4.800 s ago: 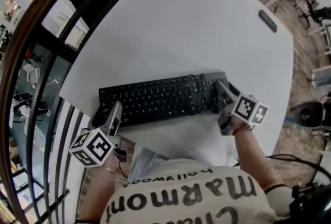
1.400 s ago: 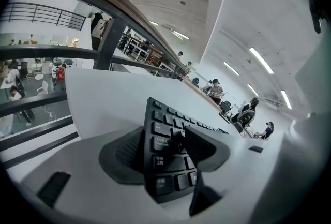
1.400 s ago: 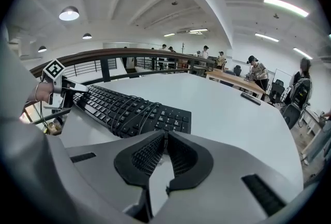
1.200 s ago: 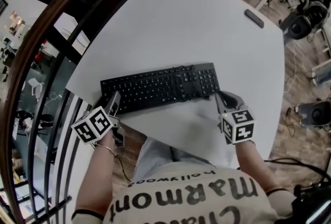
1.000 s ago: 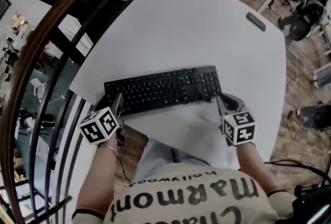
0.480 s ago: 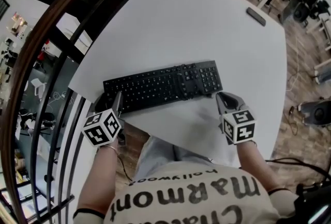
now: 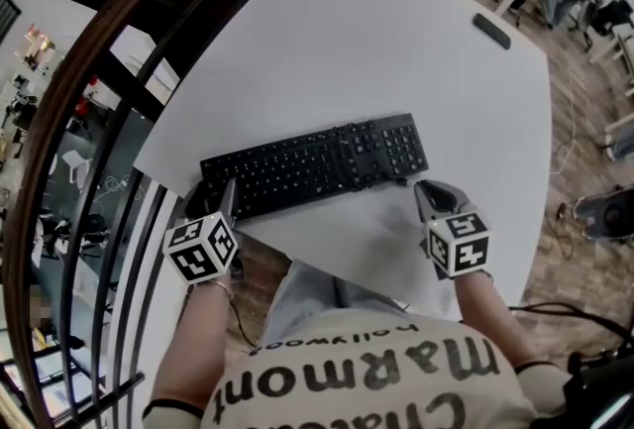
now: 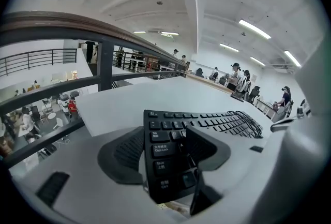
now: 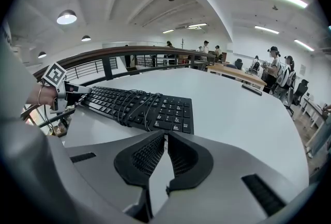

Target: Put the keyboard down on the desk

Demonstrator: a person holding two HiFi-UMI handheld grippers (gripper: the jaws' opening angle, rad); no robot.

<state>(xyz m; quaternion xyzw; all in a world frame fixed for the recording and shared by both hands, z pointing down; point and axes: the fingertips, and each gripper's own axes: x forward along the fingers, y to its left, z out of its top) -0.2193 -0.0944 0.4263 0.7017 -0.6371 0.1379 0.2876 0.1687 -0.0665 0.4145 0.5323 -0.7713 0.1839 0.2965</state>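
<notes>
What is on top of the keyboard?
A cable loops across the keyboard. One jaw of the left gripper lies on its corner, hiding the keys beneath.

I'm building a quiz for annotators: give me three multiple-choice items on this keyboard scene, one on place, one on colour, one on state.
1. Which end of the keyboard stands between a gripper's jaws? A left B right C neither
2. The keyboard is: A white B black C red
3. Jaws of the right gripper: A together, empty B wide apart C clamped on the keyboard
A: its left end lies between the pads of the left gripper. B: keys and case are black. A: the pads meet, nothing between.
</notes>
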